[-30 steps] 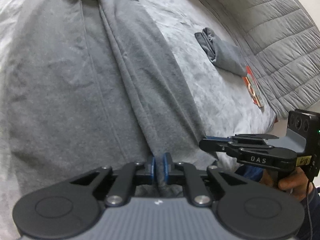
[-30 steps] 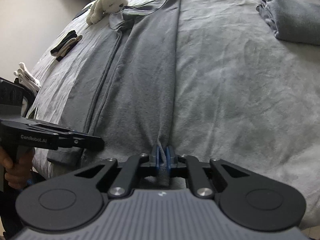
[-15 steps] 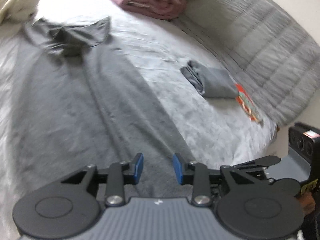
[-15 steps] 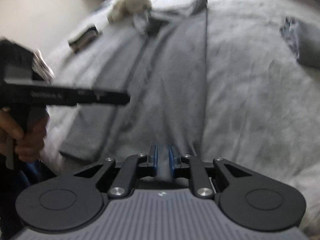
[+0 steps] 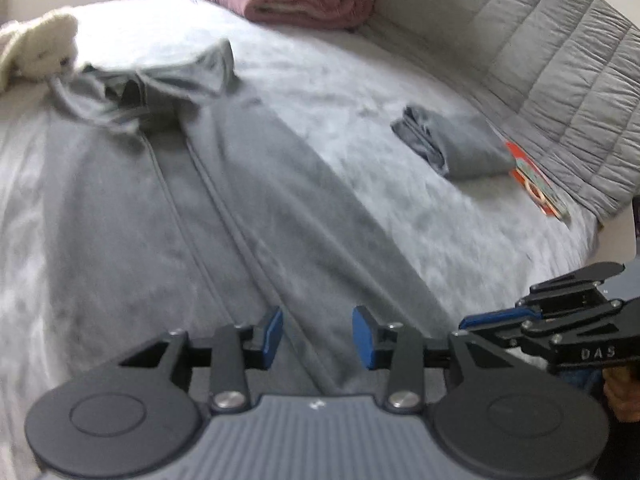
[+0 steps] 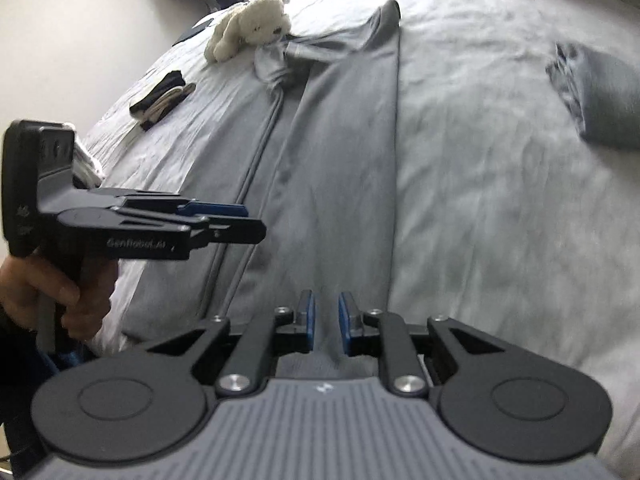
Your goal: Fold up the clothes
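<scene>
On the bed [image 5: 360, 92] in front of me the grey shirt [image 5: 240, 200] lies lengthwise, collar at the far end by the plush toy [image 5: 36, 48], its sides already turned in so it makes a long narrow strip with the hem nearest me. I read this as the gap between folds: the lengthwise fold is laid down, and next I would take the hem corners and carry them toward the collar, which calls for both grippers to go down onto the near edge and close on it evenly. My left gripper [image 5: 318, 338] hangs just above the hem with its jaws opening, nothing between the blue pads. My right gripper [image 6: 326, 326] has its fingers only narrowly apart; cloth shows through the gap, but I see no pad pressing on it. A folded grey garment [image 5: 456, 148] lies well apart, to the right.
</scene>
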Tool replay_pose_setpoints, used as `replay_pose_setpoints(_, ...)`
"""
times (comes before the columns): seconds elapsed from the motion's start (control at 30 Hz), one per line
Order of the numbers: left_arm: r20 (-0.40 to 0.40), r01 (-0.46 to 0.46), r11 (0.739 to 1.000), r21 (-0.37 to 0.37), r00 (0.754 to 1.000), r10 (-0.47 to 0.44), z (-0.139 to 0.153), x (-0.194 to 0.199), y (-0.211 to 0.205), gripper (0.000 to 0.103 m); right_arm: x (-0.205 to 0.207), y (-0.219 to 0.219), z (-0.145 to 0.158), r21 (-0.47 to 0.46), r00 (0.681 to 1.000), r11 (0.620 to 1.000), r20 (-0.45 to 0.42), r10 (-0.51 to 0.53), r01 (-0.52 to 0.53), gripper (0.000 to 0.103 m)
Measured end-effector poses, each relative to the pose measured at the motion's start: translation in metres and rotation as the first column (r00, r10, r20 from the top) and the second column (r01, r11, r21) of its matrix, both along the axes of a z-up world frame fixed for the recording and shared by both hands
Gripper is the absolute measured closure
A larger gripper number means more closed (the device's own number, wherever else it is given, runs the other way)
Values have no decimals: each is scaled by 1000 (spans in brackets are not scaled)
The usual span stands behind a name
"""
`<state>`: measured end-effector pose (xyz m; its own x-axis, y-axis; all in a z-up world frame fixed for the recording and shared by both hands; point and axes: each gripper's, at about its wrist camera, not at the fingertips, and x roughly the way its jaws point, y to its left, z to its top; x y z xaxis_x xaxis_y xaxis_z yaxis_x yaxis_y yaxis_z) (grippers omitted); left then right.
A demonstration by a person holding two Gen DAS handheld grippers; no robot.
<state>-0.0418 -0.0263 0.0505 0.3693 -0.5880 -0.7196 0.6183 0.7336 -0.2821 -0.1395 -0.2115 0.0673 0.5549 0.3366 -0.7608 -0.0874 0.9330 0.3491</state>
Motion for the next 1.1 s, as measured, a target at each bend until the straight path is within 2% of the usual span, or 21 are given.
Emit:
replay_pose_setpoints(0.13,46,8,999,40,999,-10,3,10,-11,63,31,-7,-3,-3,1000,1000,24,-7,7,84)
replay_pose_setpoints(0.23,78,-31,996,87,997,24,1,22,-14,63,57,-11,-11,-27,1000,1000,22,-5,5,84)
replay_pose_setpoints(0.27,77,-44,994,95,996,36,-1,26,-14,63,65,-10,-13,-40,1000,999,26,-4,5,84)
replay_pose_setpoints(0.4,-26,-96,993,65,995,97,-12,46,-5,64,87,-3,-23,-51,999,998,4,40,-40,84)
replay_pose_setpoints(0.53,5,-138,988,64,990,138,-5,52,2,63,100,5,-24,-79,996,993,12,92,-91,84)
replay_pose_setpoints(0.73,-20,-225,974,-14,974,225,4,72,21,61,145,-9,-24,-33,997,997,-2,71,-71,86)
replay_pose_setpoints(0.83,-30,-263,963,-59,965,262,8,83,30,60,162,-8,-19,-48,997,996,16,71,-70,86)
replay_pose_setpoints(1.1,-22,-339,931,-134,940,339,14,113,46,56,210,-18,-26,-2,999,999,30,45,-45,86)
